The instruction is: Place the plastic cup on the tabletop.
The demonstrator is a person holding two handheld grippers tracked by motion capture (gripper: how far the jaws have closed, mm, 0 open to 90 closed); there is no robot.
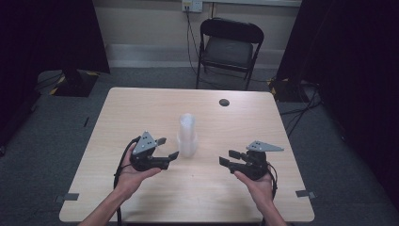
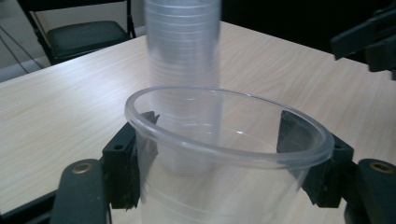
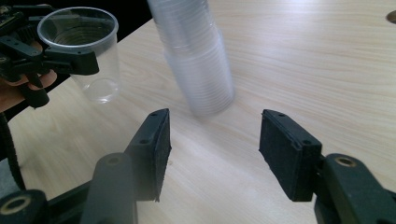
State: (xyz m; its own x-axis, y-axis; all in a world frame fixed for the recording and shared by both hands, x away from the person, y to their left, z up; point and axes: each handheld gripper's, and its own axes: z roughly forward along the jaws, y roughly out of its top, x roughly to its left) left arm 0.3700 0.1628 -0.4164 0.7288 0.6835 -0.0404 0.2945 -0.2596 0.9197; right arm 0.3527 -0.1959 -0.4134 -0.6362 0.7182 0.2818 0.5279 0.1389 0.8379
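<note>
A tall stack of clear plastic cups [image 1: 188, 135] stands upright in the middle of the wooden table [image 1: 141, 108]. My left gripper [image 1: 168, 148] sits just left of the stack, shut on a single clear cup [image 2: 229, 154] that it holds by the wall below the rim, mouth up. The stack [image 2: 183, 56] rises right behind that cup. In the right gripper view the held cup [image 3: 95, 84] hangs above the table, left of the stack [image 3: 198, 60]. My right gripper [image 1: 227, 157] is open and empty, a short way right of the stack [image 3: 215, 149].
A dark round hole [image 1: 224, 102] marks the table's far right part. A black folding chair [image 1: 230, 47] stands beyond the far edge. Black curtains hang at both sides. Grey tape tabs [image 1: 305, 193] stick to the near corners.
</note>
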